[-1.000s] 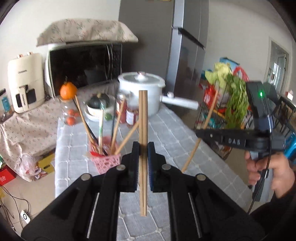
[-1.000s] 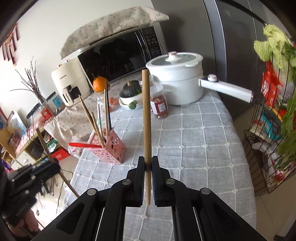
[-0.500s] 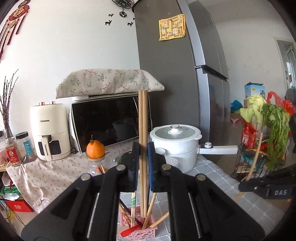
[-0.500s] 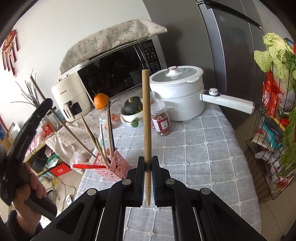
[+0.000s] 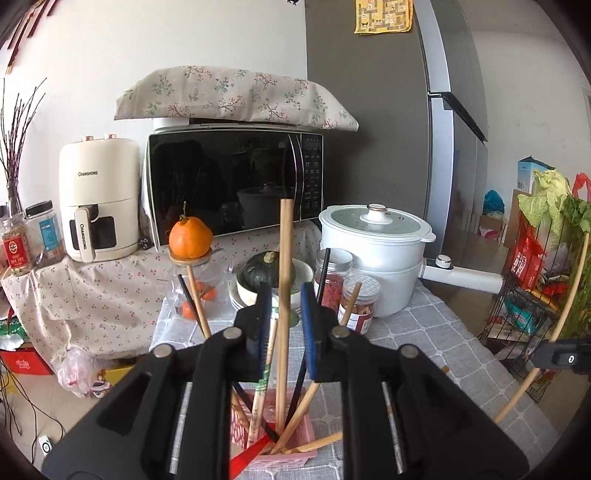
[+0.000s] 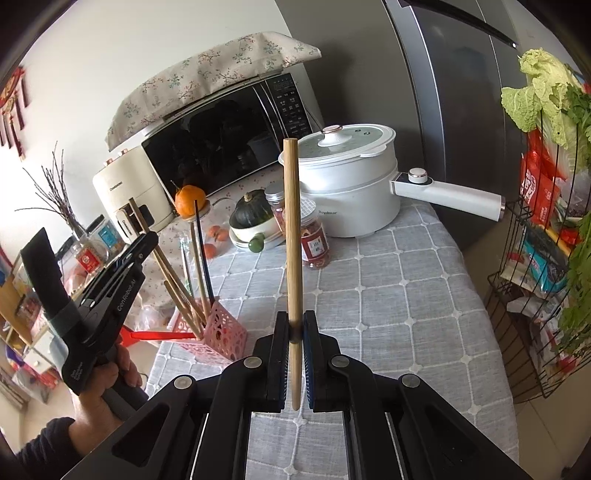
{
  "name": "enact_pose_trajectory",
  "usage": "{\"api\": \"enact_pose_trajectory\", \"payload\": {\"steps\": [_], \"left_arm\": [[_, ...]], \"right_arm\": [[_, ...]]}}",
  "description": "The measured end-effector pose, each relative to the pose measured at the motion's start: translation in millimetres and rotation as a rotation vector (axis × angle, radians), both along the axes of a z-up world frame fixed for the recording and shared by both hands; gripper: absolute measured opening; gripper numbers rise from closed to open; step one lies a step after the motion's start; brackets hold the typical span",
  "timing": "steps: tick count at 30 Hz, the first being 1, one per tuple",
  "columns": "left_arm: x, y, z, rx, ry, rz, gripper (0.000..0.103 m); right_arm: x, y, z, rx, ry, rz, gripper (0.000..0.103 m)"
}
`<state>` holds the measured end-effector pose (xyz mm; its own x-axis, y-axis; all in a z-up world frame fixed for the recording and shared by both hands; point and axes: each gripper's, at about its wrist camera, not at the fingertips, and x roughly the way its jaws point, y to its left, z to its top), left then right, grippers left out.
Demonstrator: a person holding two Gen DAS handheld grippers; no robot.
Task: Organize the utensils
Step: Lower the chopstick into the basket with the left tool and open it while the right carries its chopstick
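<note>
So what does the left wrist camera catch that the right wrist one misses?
Only the left view: the yellow note on the fridge, and a look between the left gripper's open jaws at the chopsticks standing in the pink basket.
Only the right view: the hand holding the left gripper, and a single chopstick clamped upright in the right gripper.
Both: the basket, the orange, the microwave and the white pot.

Pink lattice holder [image 6: 225,332]; grey checked tablecloth [image 6: 388,302]; white pot [image 6: 351,192]; floral microwave cover [image 5: 236,96].
</note>
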<state>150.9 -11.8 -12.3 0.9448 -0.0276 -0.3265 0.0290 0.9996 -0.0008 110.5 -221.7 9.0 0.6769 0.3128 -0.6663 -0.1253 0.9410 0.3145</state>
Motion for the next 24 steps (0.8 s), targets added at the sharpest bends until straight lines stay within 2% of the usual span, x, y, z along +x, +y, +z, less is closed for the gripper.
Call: {"api": "enact_pose_trajectory", "payload": {"steps": [5, 7, 9, 11, 15, 18, 24], "left_arm": [[-27, 11, 28, -0.042, 0.044, -0.027, 0.035], [-42, 19, 39, -0.063, 0.069, -0.034, 0.043], [-60, 28, 47, -0.079, 0.098, -0.029, 0.055], [-76, 40, 48, -0.102, 0.131, -0.024, 0.059], [-96, 63, 32, -0.123, 0.232, -0.007, 0.069], [-100, 79, 11, -0.140, 0.302, 0.011, 0.070], [-97, 100, -14, -0.144, 0.400, 0.029, 0.071]], "right_arm": [[-10, 6, 17, 0.007, -0.043, 0.017, 0.007], [-15, 10, 28, 0.014, -0.062, 0.028, 0.007], [-22, 15, 40, 0.021, -0.083, 0.044, 0.007], [-31, 22, 55, 0.014, -0.109, 0.067, 0.007], [-49, 39, 83, 0.030, -0.178, 0.110, 0.007], [-55, 58, 97, 0.057, -0.225, 0.136, 0.007], [-33, 112, 94, 0.036, -0.270, 0.136, 0.007]]}}
